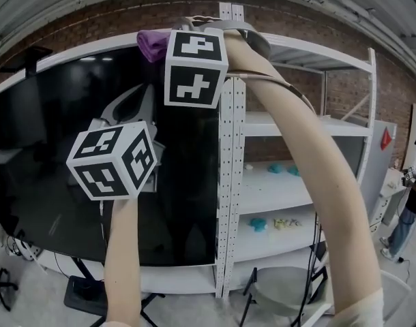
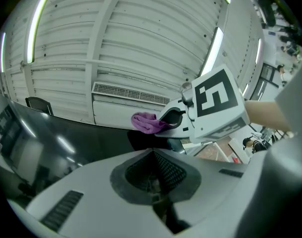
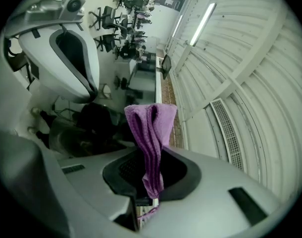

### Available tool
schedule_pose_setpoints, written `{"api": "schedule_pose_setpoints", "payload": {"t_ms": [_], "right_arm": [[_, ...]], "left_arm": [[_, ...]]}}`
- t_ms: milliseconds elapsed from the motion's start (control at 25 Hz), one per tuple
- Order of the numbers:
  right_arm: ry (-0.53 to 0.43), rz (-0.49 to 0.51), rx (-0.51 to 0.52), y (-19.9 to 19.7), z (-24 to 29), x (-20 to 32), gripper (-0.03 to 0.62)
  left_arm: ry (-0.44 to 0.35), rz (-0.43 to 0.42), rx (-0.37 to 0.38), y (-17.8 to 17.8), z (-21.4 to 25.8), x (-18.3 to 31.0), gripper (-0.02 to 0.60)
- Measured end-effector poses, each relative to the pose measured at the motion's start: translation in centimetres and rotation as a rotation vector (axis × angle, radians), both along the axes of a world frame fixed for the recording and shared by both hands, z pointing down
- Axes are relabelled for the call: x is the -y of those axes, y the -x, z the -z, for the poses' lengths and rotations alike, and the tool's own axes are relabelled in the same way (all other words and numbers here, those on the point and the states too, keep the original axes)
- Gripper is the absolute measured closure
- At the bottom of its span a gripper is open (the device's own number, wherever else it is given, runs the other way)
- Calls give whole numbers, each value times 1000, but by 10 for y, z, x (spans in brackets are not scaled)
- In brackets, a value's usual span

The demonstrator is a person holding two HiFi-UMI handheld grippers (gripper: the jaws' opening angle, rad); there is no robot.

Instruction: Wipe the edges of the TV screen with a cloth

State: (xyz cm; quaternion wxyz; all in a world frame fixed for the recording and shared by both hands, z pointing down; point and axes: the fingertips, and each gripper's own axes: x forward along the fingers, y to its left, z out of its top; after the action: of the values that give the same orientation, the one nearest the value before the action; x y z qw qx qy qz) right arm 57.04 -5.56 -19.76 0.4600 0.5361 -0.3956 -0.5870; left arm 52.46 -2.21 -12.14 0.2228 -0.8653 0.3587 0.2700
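The big black TV screen (image 1: 51, 196) fills the left of the head view, its white top edge (image 1: 92, 49) curving across. My right gripper (image 1: 161, 43) is raised to that top edge near the right corner, shut on a folded purple cloth (image 1: 151, 45) that touches the frame. In the right gripper view the cloth (image 3: 152, 133) stands up out of the closed jaws. My left gripper (image 1: 136, 97) hovers lower, in front of the screen, jaws shut with nothing between them (image 2: 153, 170). From the left gripper view the cloth (image 2: 147, 122) lies on the dark screen's edge (image 2: 52, 133).
A white metal shelving rack (image 1: 283, 186) stands right of the TV, with small teal items on its shelves. A grey chair (image 1: 283, 295) sits below it. The TV stand base (image 1: 85, 293) is on the floor. A person (image 1: 411, 199) stands at the far right.
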Motion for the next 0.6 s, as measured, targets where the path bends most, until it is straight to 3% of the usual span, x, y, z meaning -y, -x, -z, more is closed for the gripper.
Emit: {"api": "schedule_pose_setpoints", "payload": {"t_ms": [600], "right_arm": [[-40,103,146,-33,0,-25,539]], "left_arm": [[-2,19,-6,-23,-6,-16,568]]}}
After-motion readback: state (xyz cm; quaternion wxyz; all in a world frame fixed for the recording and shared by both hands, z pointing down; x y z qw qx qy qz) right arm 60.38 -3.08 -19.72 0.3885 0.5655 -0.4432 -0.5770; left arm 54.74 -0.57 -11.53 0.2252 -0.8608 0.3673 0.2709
